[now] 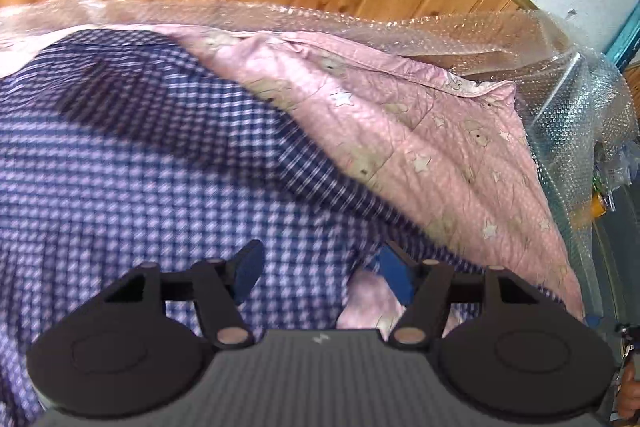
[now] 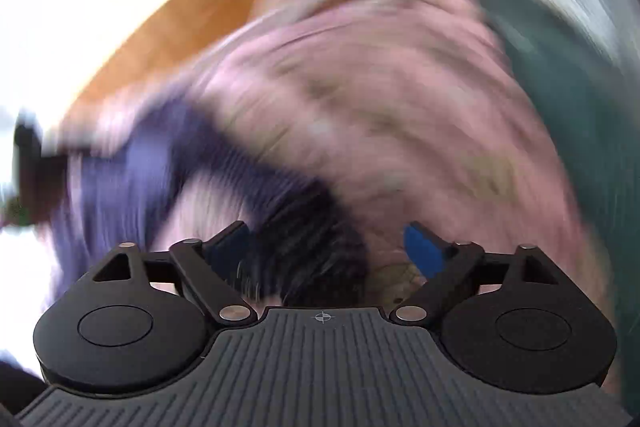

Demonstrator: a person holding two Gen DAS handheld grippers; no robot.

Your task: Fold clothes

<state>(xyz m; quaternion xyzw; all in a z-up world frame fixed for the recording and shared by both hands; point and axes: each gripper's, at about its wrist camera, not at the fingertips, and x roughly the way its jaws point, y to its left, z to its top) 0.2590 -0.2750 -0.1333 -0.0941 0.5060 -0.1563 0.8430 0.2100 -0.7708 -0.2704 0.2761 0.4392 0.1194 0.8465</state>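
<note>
A blue-and-white checked cotton shirt (image 1: 132, 155) lies on a pink star-printed quilt (image 1: 452, 147). The left gripper (image 1: 320, 273) and the right gripper (image 2: 326, 249) both hover spread wide, pinching nothing.

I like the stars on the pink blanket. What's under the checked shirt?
The pink star blanket continues beneath the checked shirt and shows again between the left gripper fingers. Whatever lies below the blanket is covered.
</note>
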